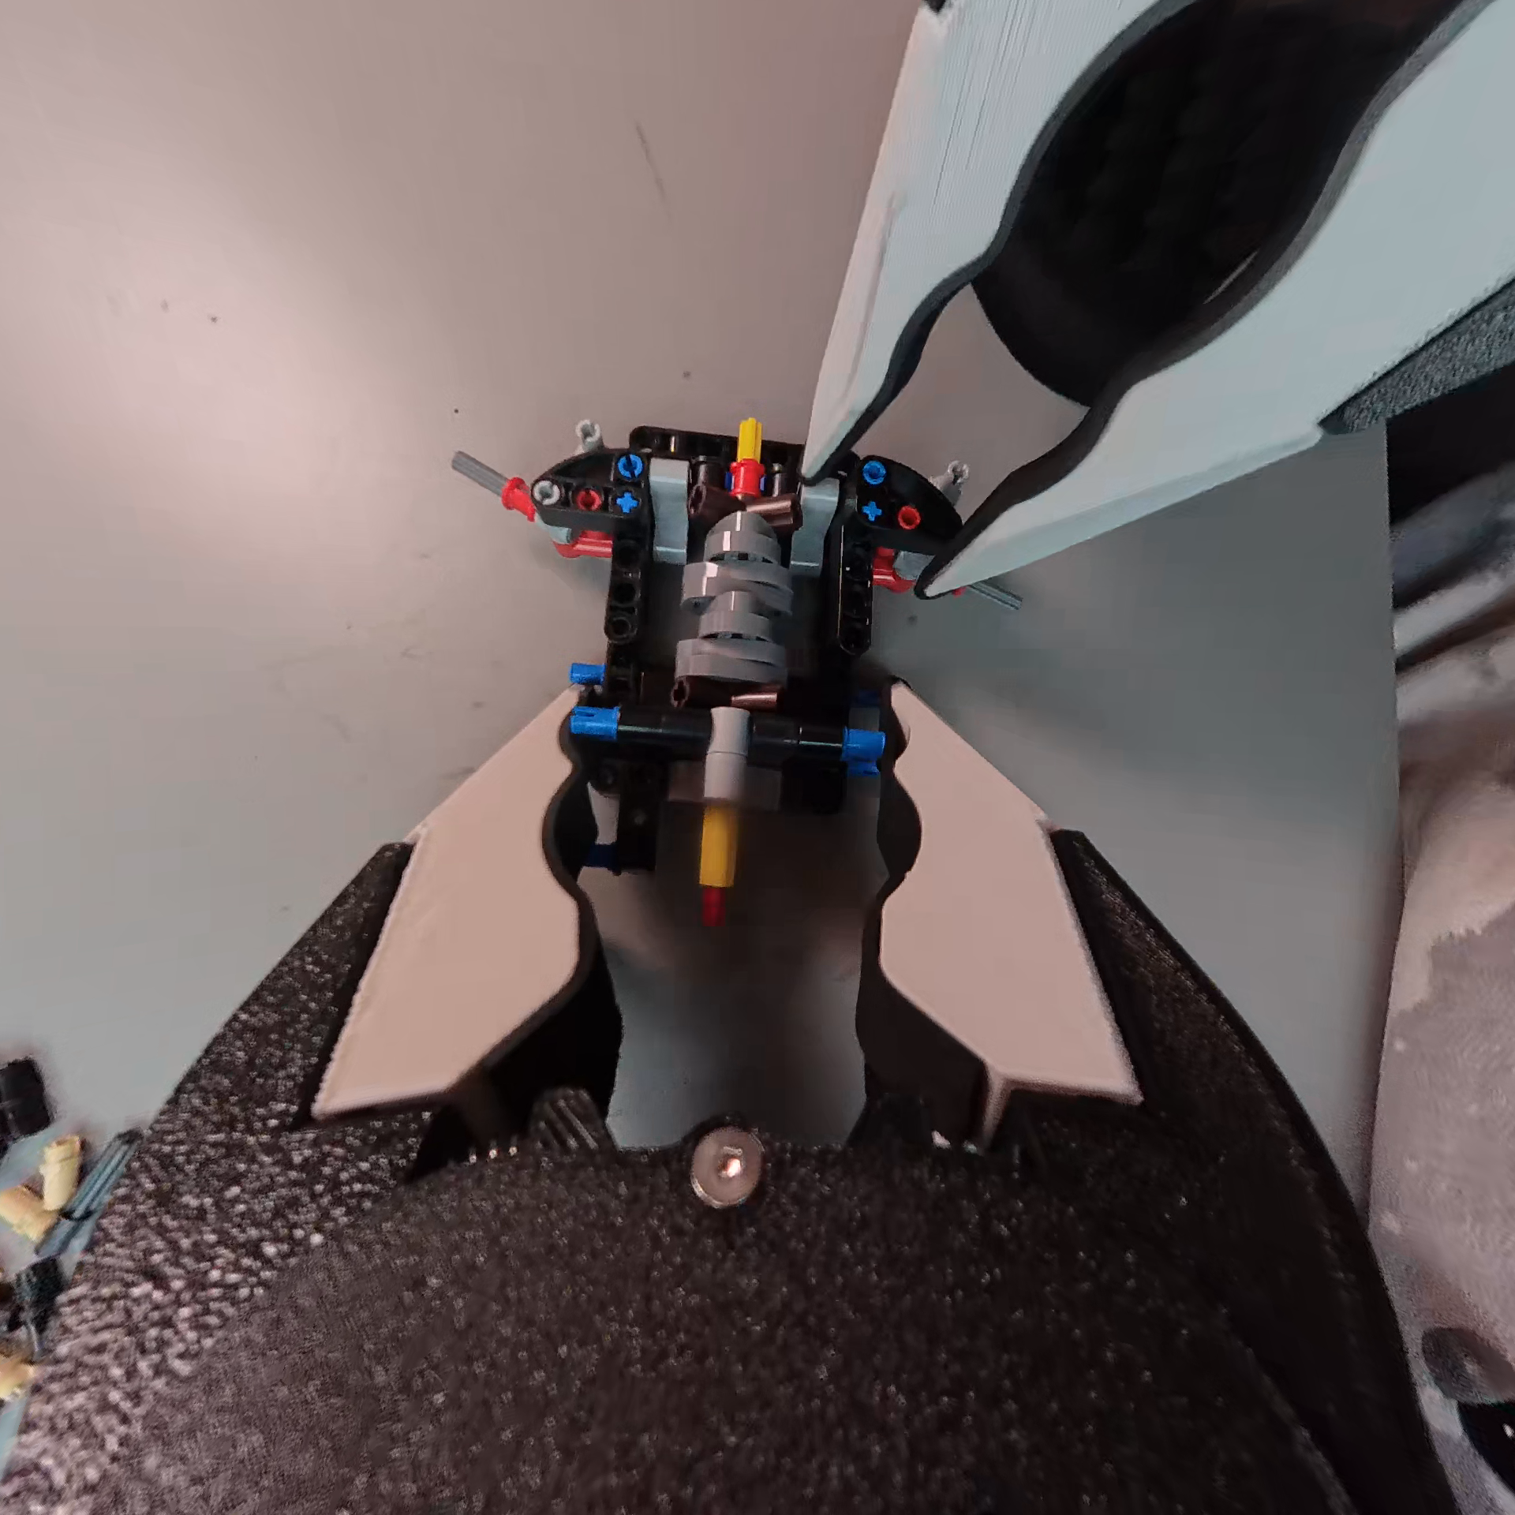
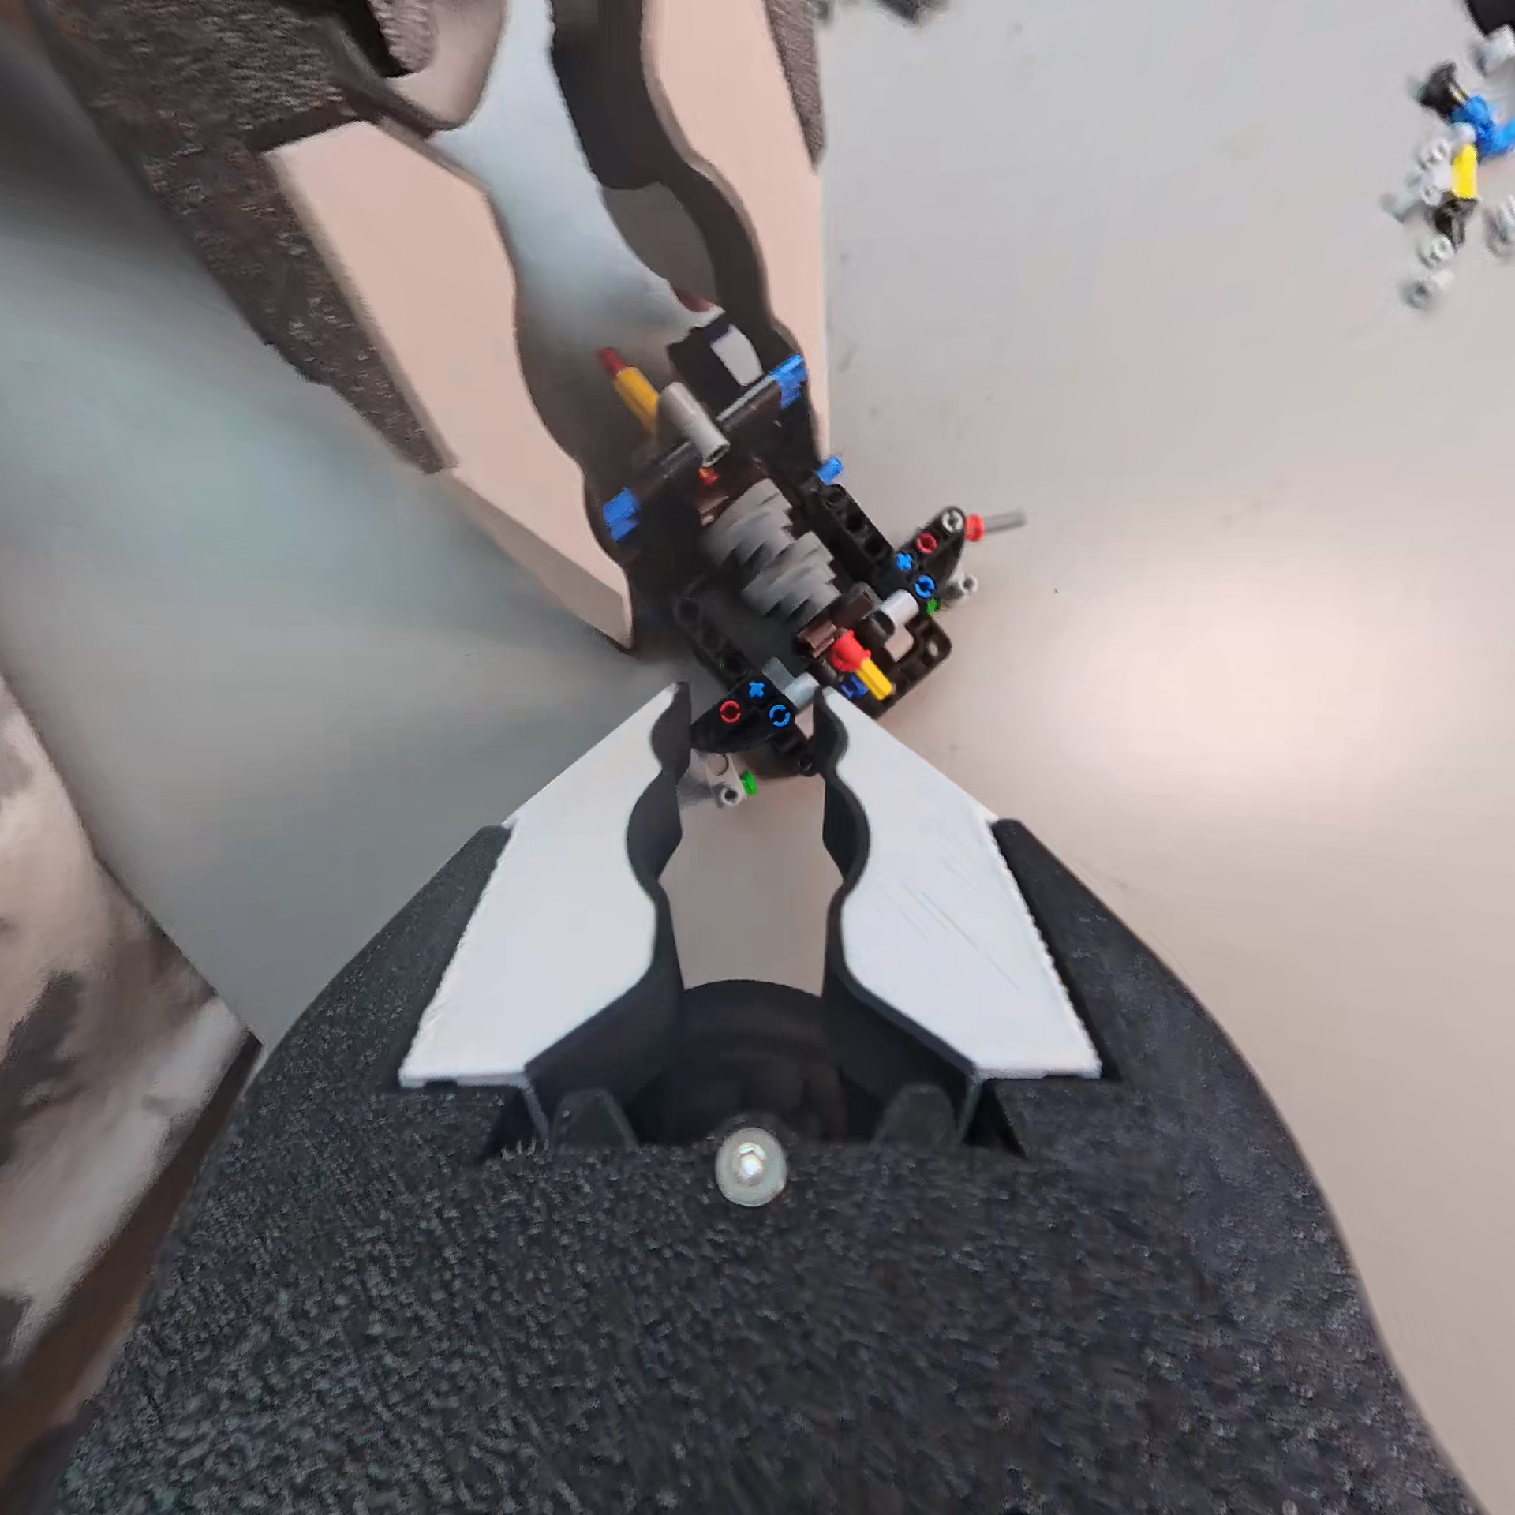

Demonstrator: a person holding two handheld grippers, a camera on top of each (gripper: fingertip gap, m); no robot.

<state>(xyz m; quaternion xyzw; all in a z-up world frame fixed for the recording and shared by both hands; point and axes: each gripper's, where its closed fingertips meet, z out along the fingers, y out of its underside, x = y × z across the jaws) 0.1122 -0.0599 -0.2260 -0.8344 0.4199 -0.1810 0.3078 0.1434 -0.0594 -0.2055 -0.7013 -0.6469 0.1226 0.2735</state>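
A small building-block assembly (image 1: 730,607) lies on the pale table (image 1: 246,410). It has a black frame, a grey worm gear, a yellow-and-red axle, blue pins and two black curved side panels. My left gripper (image 1: 735,701) is shut on the near end of the frame, its fingers pressing the blue-pinned crossbar from both sides. My right gripper (image 2: 750,697) is closed around the assembly's right-hand black curved panel (image 2: 742,717). It also shows in the left wrist view (image 1: 869,529), reaching in from the upper right. The left gripper shows at the top of the right wrist view (image 2: 725,545).
Loose small parts (image 2: 1459,164) lie on the table far from the assembly. Tan and black pieces (image 1: 41,1180) sit at the lower left of the left wrist view. The table edge (image 1: 1394,820) runs close on the right, with mottled grey fabric beyond. The left gripper's tips are roughly 5 centimeters from the right gripper's.
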